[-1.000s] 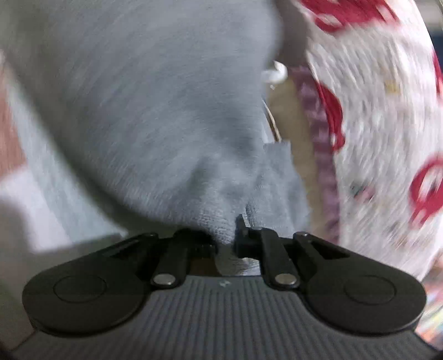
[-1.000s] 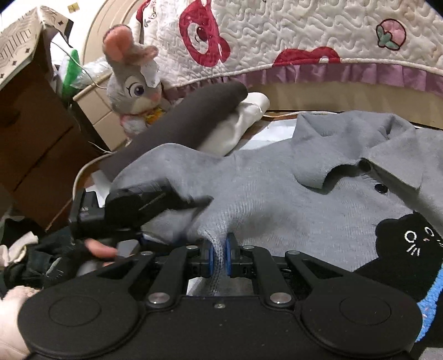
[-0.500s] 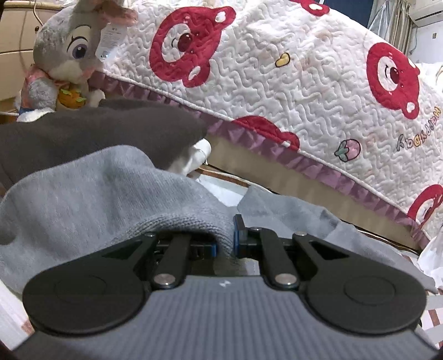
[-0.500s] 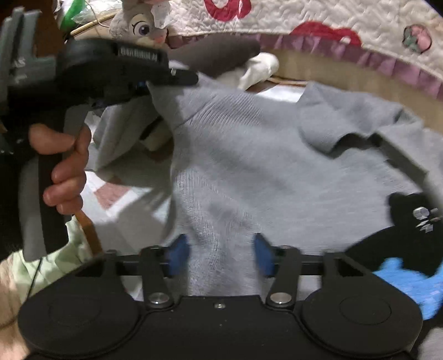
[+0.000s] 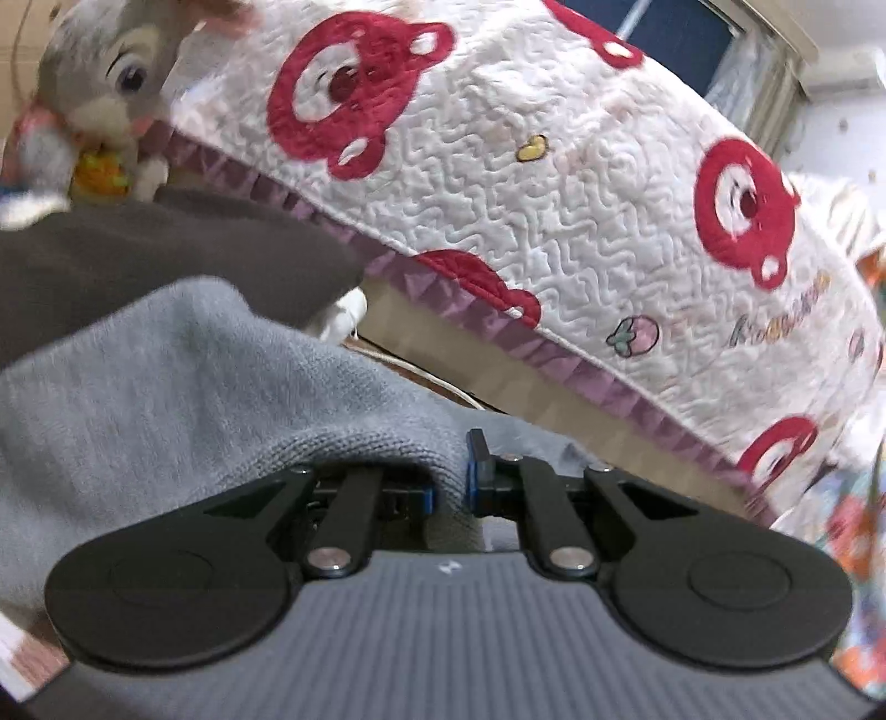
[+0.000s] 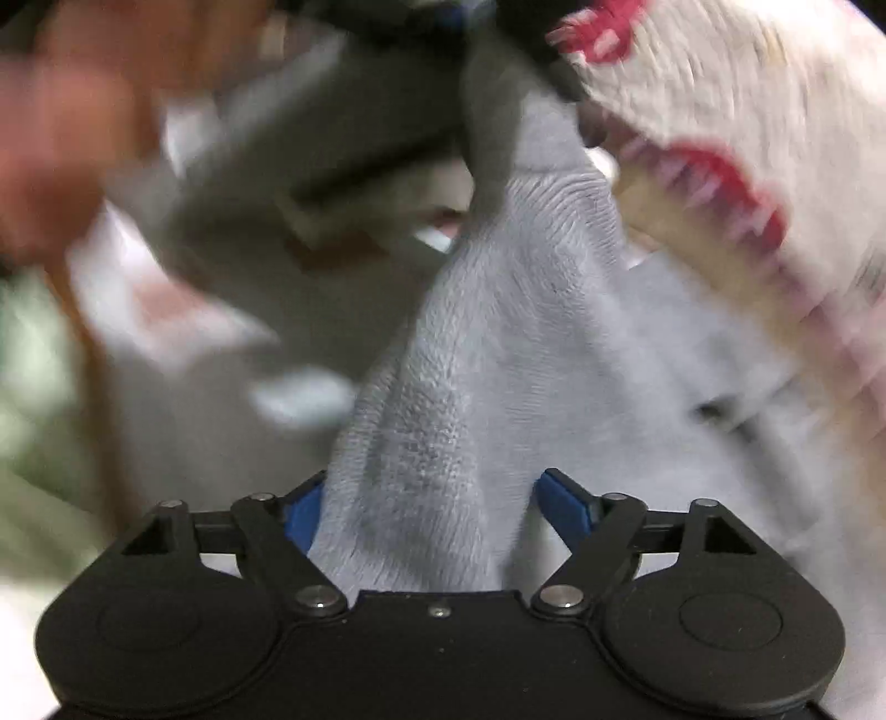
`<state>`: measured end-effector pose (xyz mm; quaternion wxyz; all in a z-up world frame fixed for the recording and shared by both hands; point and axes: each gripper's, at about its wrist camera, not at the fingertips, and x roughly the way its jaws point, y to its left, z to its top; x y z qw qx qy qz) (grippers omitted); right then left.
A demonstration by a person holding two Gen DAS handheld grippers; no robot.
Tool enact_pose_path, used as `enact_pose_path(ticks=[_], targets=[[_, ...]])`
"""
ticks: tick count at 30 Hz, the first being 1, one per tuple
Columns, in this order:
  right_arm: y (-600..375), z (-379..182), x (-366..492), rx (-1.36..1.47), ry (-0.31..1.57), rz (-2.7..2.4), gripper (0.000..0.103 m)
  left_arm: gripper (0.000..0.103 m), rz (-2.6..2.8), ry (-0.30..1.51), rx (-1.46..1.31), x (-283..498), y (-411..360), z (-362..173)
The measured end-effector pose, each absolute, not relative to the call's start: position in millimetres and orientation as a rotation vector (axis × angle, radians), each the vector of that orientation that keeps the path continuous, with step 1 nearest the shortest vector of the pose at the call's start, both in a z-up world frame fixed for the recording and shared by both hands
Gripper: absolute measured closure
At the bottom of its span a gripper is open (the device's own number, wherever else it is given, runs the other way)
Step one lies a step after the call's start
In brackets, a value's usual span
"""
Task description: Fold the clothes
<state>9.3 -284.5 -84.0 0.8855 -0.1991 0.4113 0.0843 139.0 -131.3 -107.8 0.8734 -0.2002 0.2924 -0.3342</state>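
A grey knit sweater (image 5: pixel 166 399) fills the lower left of the left wrist view. My left gripper (image 5: pixel 449 487) is shut on a fold of its edge, the cloth pinched between the blue pads. In the blurred right wrist view the same grey sweater (image 6: pixel 498 354) rises in a stretched ridge from between my right gripper's (image 6: pixel 426 509) fingers up to the left gripper (image 6: pixel 443 33) at the top. My right gripper is open, its blue pads spread on either side of the cloth.
A quilted white bedspread (image 5: pixel 554 194) with red bear prints and a purple frill runs across the back. A grey plush rabbit (image 5: pixel 105 105) sits at far left above a dark brown garment (image 5: pixel 155 266). A person's hand (image 6: pixel 72 127) shows blurred at upper left.
My right gripper has gone from shut on the sweater to wide open. The left gripper has lifted the sweater's edge higher, so the cloth now hangs stretched between both.
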Motion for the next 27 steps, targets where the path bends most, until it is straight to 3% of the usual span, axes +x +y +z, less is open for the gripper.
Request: enact_pose_path(ticks=[1, 2, 6, 7, 8, 10, 15, 24, 27], targets=[[-281, -90, 8, -0.505, 0.839, 0.126, 0.059, 0.093, -0.695, 0.636, -0.448, 143, -132, -114], [-278, -96, 7, -0.592, 0.821, 0.077, 0.094, 0.093, -0.691, 0.662, -0.479, 147, -132, -119], [-323, -65, -1, -0.38, 0.811, 0.033, 0.095, 0.09, -0.674, 0.763, -0.601, 164, -135, -142], [-332, -58, 0, -0.332, 0.809, 0.036, 0.095, 0.082, -0.669, 0.788, -0.631, 168, -135, -148], [-341, -50, 1, -0.285, 0.806, 0.039, 0.095, 0.081, -0.665, 0.813, -0.662, 172, -136, -154], [-358, -38, 0, -0.19, 0.795, 0.057, 0.095, 0.089, -0.654, 0.864, -0.723, 180, -137, -165], [-373, -19, 12, -0.026, 0.752, 0.205, 0.095, 0.093, -0.705, 0.578, -0.461, 183, -176, -86], [-348, 58, 61, 0.172, 0.653, 0.307, 0.092, 0.094, -0.816, 0.31, -0.28, 240, -192, 30], [-320, 71, 87, 0.184, 0.606, 0.336, 0.091, 0.09, -0.791, 0.288, -0.148, 267, -194, 41]])
